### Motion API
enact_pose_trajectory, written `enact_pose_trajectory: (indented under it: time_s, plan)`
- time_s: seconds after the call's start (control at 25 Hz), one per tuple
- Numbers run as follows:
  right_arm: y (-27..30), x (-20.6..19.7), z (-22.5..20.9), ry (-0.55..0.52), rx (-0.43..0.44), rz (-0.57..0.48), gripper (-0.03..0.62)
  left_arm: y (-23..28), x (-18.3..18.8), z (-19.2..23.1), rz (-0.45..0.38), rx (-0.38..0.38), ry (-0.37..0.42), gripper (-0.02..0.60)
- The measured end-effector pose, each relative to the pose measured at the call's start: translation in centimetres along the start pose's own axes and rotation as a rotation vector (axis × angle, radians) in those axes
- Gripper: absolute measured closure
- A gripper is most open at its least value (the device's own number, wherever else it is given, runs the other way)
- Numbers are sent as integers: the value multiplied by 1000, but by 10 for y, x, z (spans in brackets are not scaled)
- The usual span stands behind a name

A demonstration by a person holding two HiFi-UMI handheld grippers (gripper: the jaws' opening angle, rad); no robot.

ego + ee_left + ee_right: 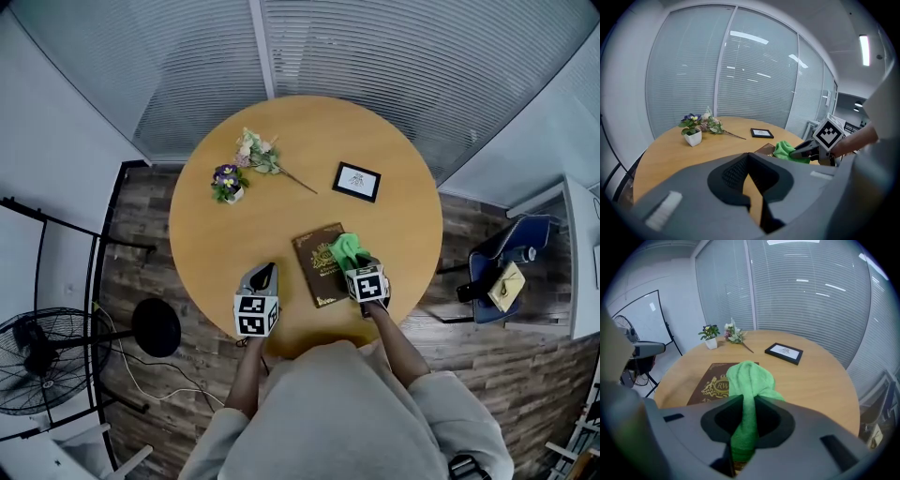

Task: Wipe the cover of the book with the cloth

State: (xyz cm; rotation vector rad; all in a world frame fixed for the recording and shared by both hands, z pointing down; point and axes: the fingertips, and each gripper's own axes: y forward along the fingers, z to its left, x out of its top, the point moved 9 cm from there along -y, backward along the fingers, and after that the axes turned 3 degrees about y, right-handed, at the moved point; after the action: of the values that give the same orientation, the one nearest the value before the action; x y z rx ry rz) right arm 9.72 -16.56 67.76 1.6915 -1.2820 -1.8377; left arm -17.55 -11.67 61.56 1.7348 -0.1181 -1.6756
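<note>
A brown book (317,265) with gold print lies on the round wooden table (394,225), near its front edge. A green cloth (348,248) is bunched on the book's right side, and my right gripper (356,263) is shut on it. In the right gripper view the cloth (749,378) runs between the jaws and droops over the book's cover (711,384). My left gripper (268,273) hovers over bare table left of the book, shut with nothing in it. The left gripper view shows the cloth (786,150), the book's corner (765,149) and the right gripper (807,149) to its right.
At the table's far side are a small potted flower (228,184), a loose bouquet (259,154) and a black picture frame (356,181). A floor fan (37,356) stands on the left and a blue chair (497,272) on the right.
</note>
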Motion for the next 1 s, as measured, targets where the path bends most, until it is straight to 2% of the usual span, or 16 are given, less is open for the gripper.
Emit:
enact_pose_trajectory:
  time_s: [0.24,0.56,1.0]
  plan:
    - [-9,0,1,-1,-23,-13,523,-6,-3,1,-8,-2,1,572]
    - [-32,8,14,-6,-24,-80,523,-8,-7,0,-6,-20,6,572]
    - [-53,4,57,-2,12,-107,523,-14,-10,-4,-9,-50,18,572]
